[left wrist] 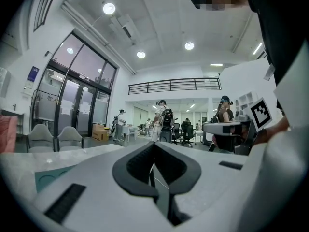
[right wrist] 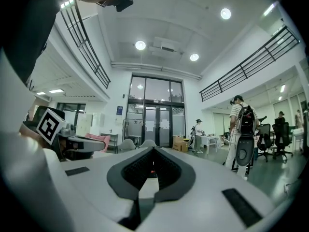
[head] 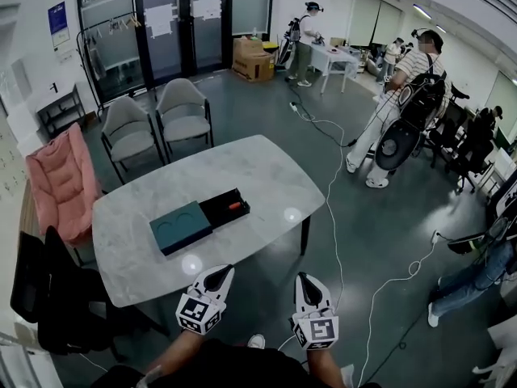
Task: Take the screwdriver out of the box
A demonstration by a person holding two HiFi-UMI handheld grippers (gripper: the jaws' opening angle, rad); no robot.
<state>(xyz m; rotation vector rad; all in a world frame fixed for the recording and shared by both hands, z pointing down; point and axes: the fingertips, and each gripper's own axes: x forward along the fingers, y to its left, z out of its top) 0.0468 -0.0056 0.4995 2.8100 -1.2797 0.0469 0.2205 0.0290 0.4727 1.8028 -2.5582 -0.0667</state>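
Well, both grippers are hanging back on the near side of the box (head: 181,226), well apart from it, and neither is touching anything. The left gripper (head: 218,277) sits at about the near edge of the marble-topped bench (head: 266,176), its jaws clenched tip to tip with nothing caught between them. The right gripper (head: 306,281) is off to the right of that, out over the floor, jaws shut tight as well and just as empty. On to the box itself: a teal part on the left and, joined to its right end, a black tray lying open to view. The screwdriver (head: 235,206) is in that tray, its orange handle bright against the black, at the end of the box farthest from the teal part. Beyond the box, past the far edge of the bench, two grey chairs (head: 153,124) stand side by side, and left of the box a pink cushioned seat (head: 56,180) leans by the wall. Far to the right of the box, a person in a striped shirt (head: 408,75) stands on the floor, with a white cable (head: 335,184) trailing across it.
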